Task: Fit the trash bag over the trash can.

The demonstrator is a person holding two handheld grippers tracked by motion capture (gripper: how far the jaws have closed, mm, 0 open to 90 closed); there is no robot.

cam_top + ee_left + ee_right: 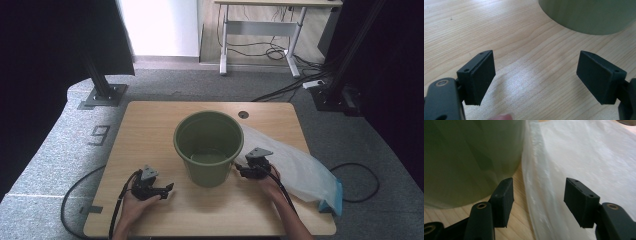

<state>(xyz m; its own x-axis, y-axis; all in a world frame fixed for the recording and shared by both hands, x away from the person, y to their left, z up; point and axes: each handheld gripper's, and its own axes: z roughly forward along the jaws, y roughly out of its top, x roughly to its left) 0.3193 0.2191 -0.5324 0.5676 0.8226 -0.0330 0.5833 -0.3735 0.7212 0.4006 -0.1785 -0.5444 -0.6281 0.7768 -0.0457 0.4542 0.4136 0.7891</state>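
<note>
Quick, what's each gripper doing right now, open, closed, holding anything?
Left gripper: open, holding nothing, over bare table.
Right gripper: open, holding nothing, jaws either side of the plastic bag's edge beside the green bucket.

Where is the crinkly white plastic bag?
In the high view the crinkly white plastic bag lies flat on the wooden table's right side, touching the round green plastic bucket, just beyond the right gripper.

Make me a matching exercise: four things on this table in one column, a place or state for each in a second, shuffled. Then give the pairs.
1. green bucket
2. white plastic bag
3. left gripper
4. right gripper

A. open, over bare wood
B. upright, mid-table
C. open, at the bag's edge
D. flat, right of the bucket

Pairs: 1-B, 2-D, 3-A, 4-C
</note>
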